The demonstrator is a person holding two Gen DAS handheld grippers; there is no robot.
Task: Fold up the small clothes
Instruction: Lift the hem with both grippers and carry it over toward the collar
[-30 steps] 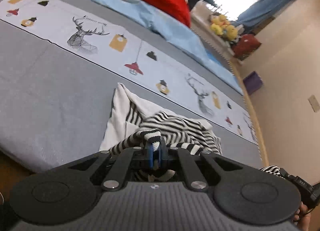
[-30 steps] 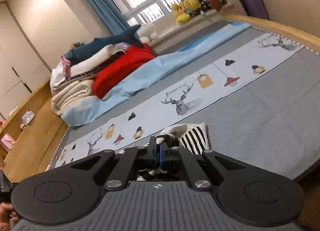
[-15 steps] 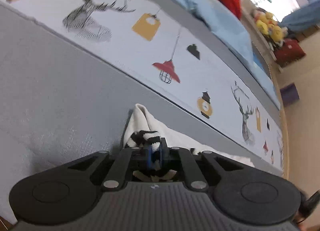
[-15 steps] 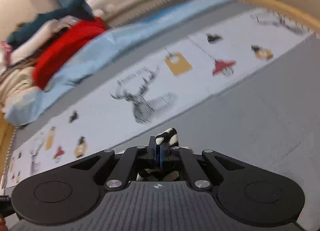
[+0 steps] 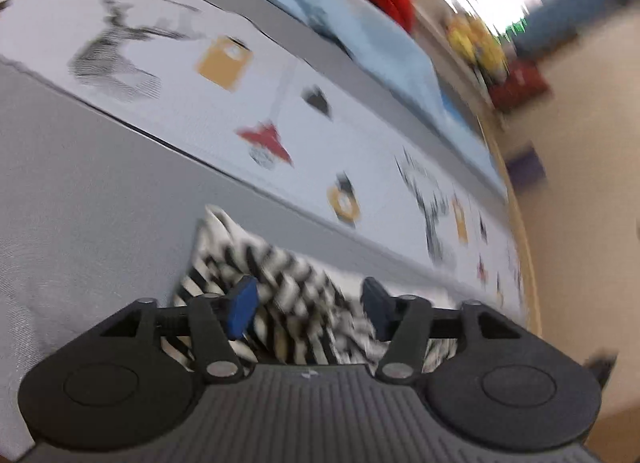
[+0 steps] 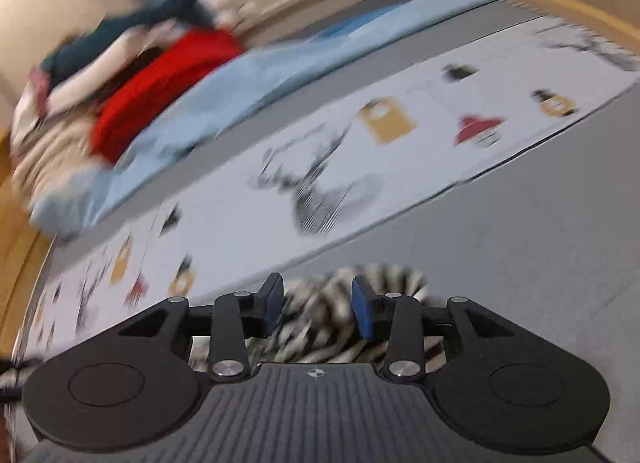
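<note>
A small black-and-white striped garment (image 5: 288, 283) lies on the grey bed cover, close under both grippers. In the left wrist view my left gripper (image 5: 308, 305) hangs just over it, jaws opening, blue pads wide apart and off the cloth. The same striped garment (image 6: 320, 307) shows between and below the pads of my right gripper (image 6: 316, 309), whose jaws are also opening and press on nothing. Both views are blurred by motion.
A pale printed strip with deer and lamps (image 5: 224, 103) crosses the grey cover (image 5: 80, 199) beyond the garment. Further back lie a light blue sheet (image 6: 224, 103) and a pile of red and white bedding (image 6: 152, 87). A wooden bed frame (image 5: 520, 223) borders the right side.
Both grippers carried the striped cloth forward and down to the cover, then opened and let it go; earlier both were shut on it.
</note>
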